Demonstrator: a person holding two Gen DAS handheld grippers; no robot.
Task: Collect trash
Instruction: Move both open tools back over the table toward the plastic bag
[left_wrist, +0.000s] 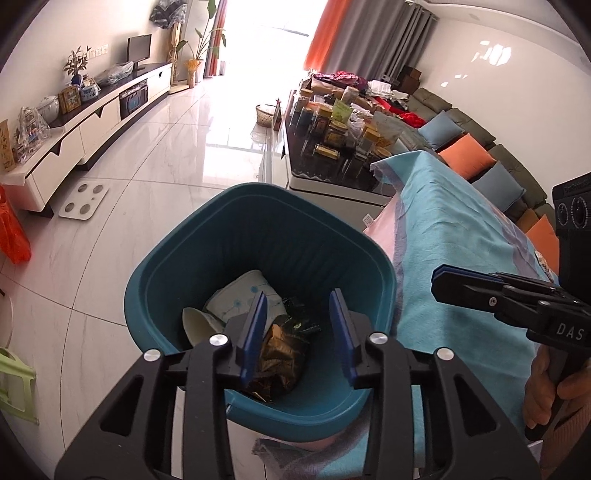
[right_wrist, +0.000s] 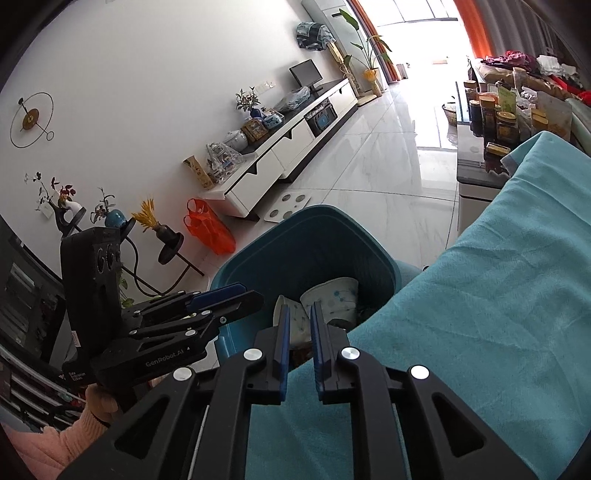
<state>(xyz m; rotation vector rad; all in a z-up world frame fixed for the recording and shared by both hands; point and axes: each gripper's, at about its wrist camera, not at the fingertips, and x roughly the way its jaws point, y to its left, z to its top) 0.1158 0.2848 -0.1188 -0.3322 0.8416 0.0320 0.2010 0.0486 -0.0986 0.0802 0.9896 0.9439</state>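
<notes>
- My left gripper (left_wrist: 298, 321) hangs over the open mouth of the teal bin (left_wrist: 177, 273), jaws parted with nothing pinched between them.
- Below that gap, inside the bin, lies a crumpled dark and gold wrapper (left_wrist: 282, 354), clear of both pads.
- Further in sit a white paper cup (left_wrist: 243, 295) with a pale blue print and a second pale cup (left_wrist: 197, 325) tipped on its side; both rest against the ribbed inner wall.
- My right gripper (right_wrist: 298, 332) is over the near edge of the turquoise cloth (right_wrist: 498, 295), pointing at the bin's rim, jaws narrow, only a thin slot between the blue pads, and empty.
- Through that slot the cups show, but they lie down in the bin, apart from my pads.
- The bin stands on the pale tiled floor (left_wrist: 147, 155), pressed against the cloth-covered table.
- Something dark lies beside the cups deep in the bin; I cannot make out what it is.
- A hand (left_wrist: 546, 391) in a pink sleeve grips the right handle.
</notes>
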